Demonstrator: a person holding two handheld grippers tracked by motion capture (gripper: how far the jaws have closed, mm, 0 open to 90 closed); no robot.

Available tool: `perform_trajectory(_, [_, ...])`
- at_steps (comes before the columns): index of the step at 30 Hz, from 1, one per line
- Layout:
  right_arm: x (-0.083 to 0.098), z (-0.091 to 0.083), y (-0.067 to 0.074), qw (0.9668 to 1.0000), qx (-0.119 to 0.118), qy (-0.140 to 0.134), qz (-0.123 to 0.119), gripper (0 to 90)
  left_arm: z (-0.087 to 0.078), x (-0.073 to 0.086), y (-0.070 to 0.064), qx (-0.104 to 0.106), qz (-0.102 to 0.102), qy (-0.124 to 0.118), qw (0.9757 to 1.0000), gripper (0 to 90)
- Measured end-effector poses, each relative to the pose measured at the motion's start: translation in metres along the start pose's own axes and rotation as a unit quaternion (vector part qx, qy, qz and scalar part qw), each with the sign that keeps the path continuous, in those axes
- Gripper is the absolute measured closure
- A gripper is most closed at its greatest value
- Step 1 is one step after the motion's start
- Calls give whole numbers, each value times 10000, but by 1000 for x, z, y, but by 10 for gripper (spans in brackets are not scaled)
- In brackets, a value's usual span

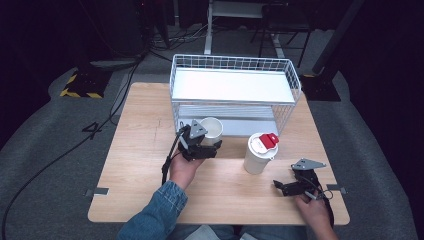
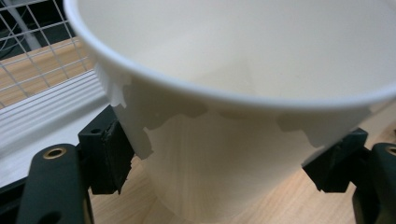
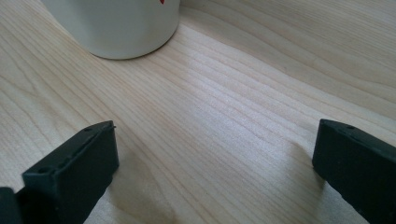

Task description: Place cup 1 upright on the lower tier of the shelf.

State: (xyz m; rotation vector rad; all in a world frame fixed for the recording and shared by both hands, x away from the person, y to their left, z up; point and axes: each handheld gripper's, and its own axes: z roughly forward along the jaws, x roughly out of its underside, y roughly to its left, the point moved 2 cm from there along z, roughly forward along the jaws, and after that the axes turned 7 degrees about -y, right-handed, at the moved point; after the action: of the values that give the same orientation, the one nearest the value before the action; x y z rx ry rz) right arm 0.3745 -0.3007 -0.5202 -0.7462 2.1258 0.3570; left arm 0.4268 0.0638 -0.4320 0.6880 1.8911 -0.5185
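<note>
Pale wood forms the surface (image 1: 140, 150), and a white wire basket rack (image 1: 235, 90) with two tiers stands toward its far edge; all places below are given relative to this rack.

Just in front of the rack's lower tier, toward its left end, an open white paper cup (image 1: 212, 129) stands upright with its mouth uncovered. The left hand-held gripper (image 1: 202, 145) is at the near side of this cup. In the left gripper view, the cup (image 2: 243, 116) sits between the two black jaws, with a pad touching the cup wall on each side, so this hand-held gripper is grasping the open white paper cup. The left hand (image 1: 184, 170) wraps the gripper body from the near side, and a forearm in a blue denim sleeve (image 1: 157, 212) reaches in from the near edge of the surface, angled toward the rack.

In front of the rack's right end and a little nearer to the person stands a second white paper cup with a white lid and red tab (image 1: 260, 152), upright and apart from the rack.

The right hand-held gripper (image 1: 282, 187) lies low over the surface, nearer still and to the right of the lidded cup, pointing leftward. The right hand (image 1: 312, 207) holds it from behind. In the right gripper view, its jaws stand wide apart over bare wood, released and holding nothing, with the base of the lidded cup (image 3: 116, 28) ahead of them and clear of both.
</note>
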Motion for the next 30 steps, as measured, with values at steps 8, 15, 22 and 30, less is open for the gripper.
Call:
perform_trajectory(8, [0,0,0,10000,0,0,-1,5,19,-8,7,-161,-146,-134,9997,223])
perform_trajectory(15, [0,0,0,10000,-1,1,1,5,34,-12,11,-439,-220,-112,9987,223])
perform_trajectory(22, [0,0,0,10000,0,1,0,5,49,-10,9,-592,-136,-144,9980,222])
perform_trajectory(30, [0,0,0,10000,0,1,0,5,66,-7,9,-743,-157,-298,9967,222])
